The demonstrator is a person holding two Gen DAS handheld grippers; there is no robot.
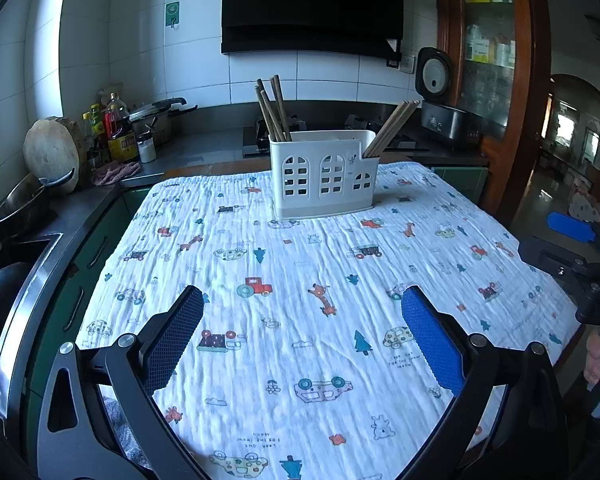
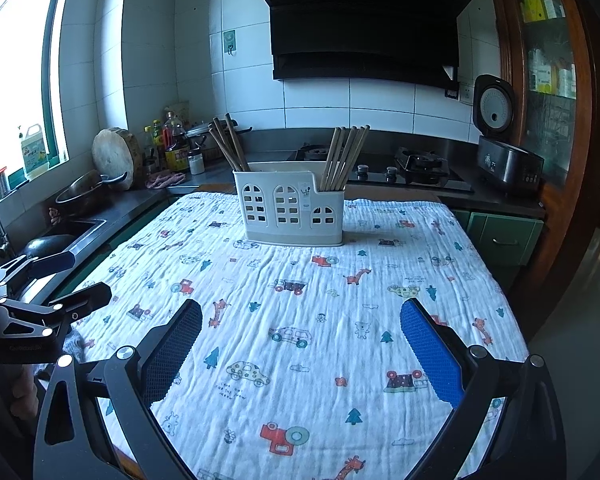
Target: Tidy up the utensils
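A white utensil holder (image 1: 323,174) stands at the far side of the table (image 1: 300,320), with dark chopsticks (image 1: 273,110) in its left compartment and lighter chopsticks (image 1: 390,128) in its right. Left tongs (image 1: 302,334) and right tongs (image 2: 300,336) gape wide, empty.

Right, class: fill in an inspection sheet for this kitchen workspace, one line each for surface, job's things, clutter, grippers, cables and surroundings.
Surface: table under a printed cloth, wrinkled, nothing loose on it.
Job's things: white holder upright at the far end; dark chopsticks in its left compartment, light chopsticks in its right one.
Clutter: nothing seen on the cloth.
Grippers: left gripper open, empty; right gripper open, empty; both above the near cloth.
Cables: nothing seen.
Surroundings: bottles, chopping block and pan on the left counter; hob, hood, rice cooker behind.
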